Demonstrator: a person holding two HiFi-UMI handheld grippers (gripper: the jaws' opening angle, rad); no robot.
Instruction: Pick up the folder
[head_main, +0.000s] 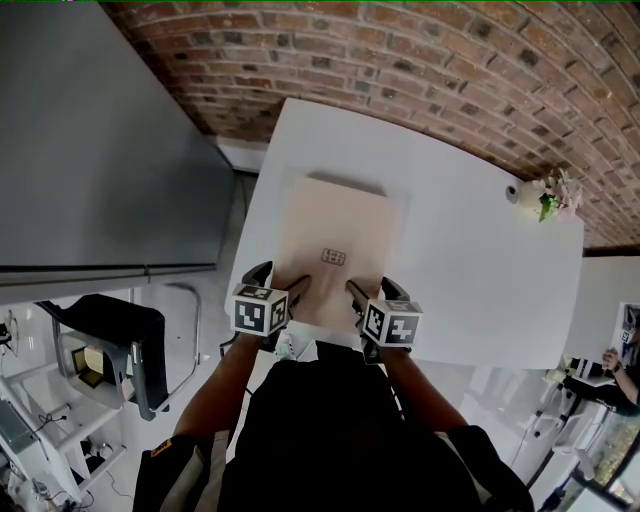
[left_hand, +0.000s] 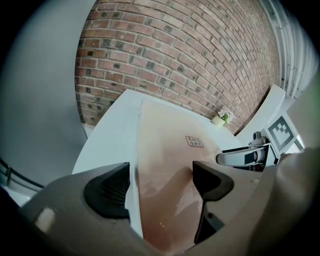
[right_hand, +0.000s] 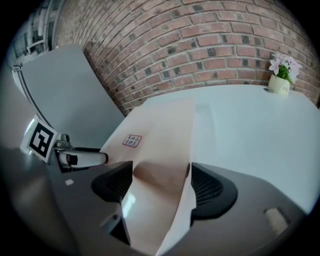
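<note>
A beige folder (head_main: 336, 240) with a small printed label lies flat on the white table (head_main: 480, 270). My left gripper (head_main: 280, 282) is at its near left corner and my right gripper (head_main: 373, 292) at its near right corner. In the left gripper view the folder (left_hand: 170, 145) and its left edge run between the wide jaws of the left gripper (left_hand: 162, 185), with no pad pressing on it. In the right gripper view the folder's (right_hand: 160, 135) right edge stands slightly raised between the spread jaws of the right gripper (right_hand: 161, 182), close to the right pad.
A small pot of flowers (head_main: 545, 195) stands at the table's far right, against the brick wall (head_main: 420, 70). A grey panel (head_main: 90, 150) rises left of the table. A black chair (head_main: 110, 330) stands lower left. The table's near edge is just under my grippers.
</note>
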